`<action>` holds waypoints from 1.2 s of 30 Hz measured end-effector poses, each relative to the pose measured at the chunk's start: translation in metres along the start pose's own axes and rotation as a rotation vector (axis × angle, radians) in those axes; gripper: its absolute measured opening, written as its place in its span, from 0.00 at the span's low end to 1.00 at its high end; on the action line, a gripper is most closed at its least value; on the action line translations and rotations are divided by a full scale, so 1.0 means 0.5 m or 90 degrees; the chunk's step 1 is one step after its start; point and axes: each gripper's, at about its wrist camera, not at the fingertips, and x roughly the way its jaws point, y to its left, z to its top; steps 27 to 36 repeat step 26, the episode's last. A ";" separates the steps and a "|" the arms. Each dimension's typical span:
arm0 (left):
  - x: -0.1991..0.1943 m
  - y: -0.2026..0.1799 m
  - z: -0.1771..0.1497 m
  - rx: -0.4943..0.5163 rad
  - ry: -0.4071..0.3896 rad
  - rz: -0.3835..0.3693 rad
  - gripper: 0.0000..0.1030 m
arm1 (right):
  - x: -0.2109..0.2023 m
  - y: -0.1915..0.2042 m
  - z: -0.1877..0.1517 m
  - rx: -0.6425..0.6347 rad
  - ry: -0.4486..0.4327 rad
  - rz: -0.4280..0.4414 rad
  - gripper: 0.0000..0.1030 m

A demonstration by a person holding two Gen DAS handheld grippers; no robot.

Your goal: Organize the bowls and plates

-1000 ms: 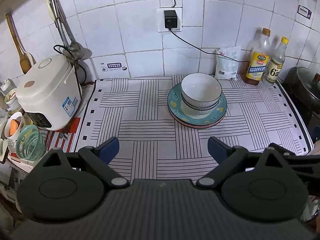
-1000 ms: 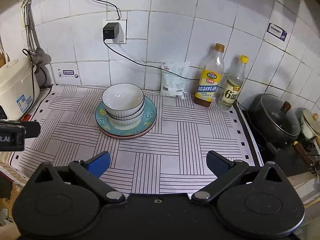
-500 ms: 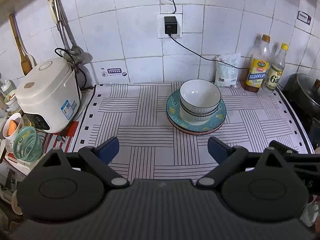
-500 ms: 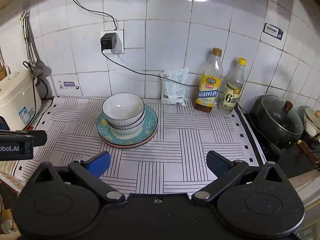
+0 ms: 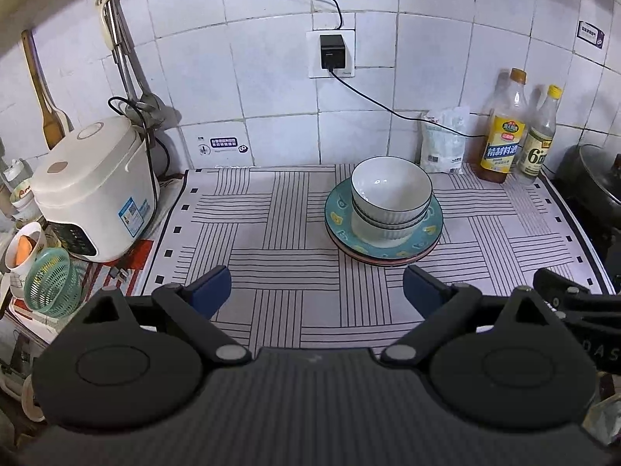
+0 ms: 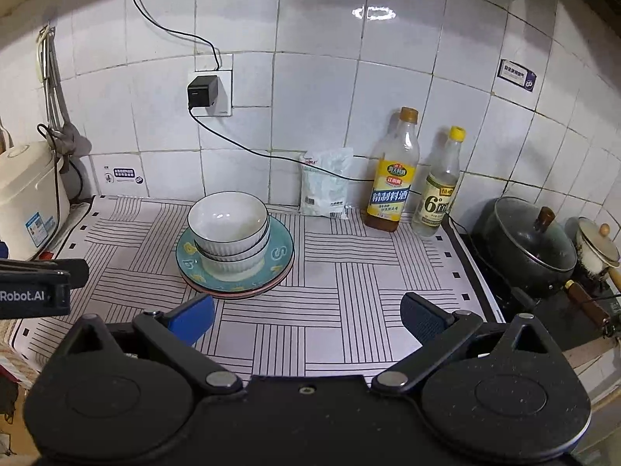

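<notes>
**Both grippers pull back from a finished stack**

Compared with a second ago, the bowls (image 5: 391, 198) and the plates (image 5: 431, 229) look smaller and lie further from your two tools, so you are drawing both grippers away and a little up. The stack itself has not moved: two white bowls nest one inside the other, on a teal plate that lies on a pinkish plate. I judge from this that the organizing is done or nearly done, and that you are retreating.

Your left gripper (image 5: 316, 291) has its jaws spread wide with nothing between them. Your right gripper (image 6: 306, 316) is the same, wide and empty (its left pad is a brighter blue).

The stack sits on a striped mat (image 5: 271, 240) that covers the counter, toward the back, right of middle in the left view. Behind it, at the tiled wall, stand a white bag (image 6: 326, 182) and two bottles (image 6: 392, 178). A rice cooker (image 5: 93, 190) is at the left edge of the mat, and a dark pot (image 6: 528, 248) at the right. A charger cable hangs from the wall socket and runs behind the bag.
</notes>
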 end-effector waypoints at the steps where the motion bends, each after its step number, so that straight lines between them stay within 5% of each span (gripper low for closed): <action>1: 0.001 0.002 0.000 -0.002 0.002 -0.004 0.93 | 0.003 0.000 0.000 0.002 0.002 0.000 1.00; 36: 0.002 0.024 -0.002 -0.006 0.012 -0.002 0.93 | 0.012 0.011 -0.004 0.011 0.030 0.008 1.00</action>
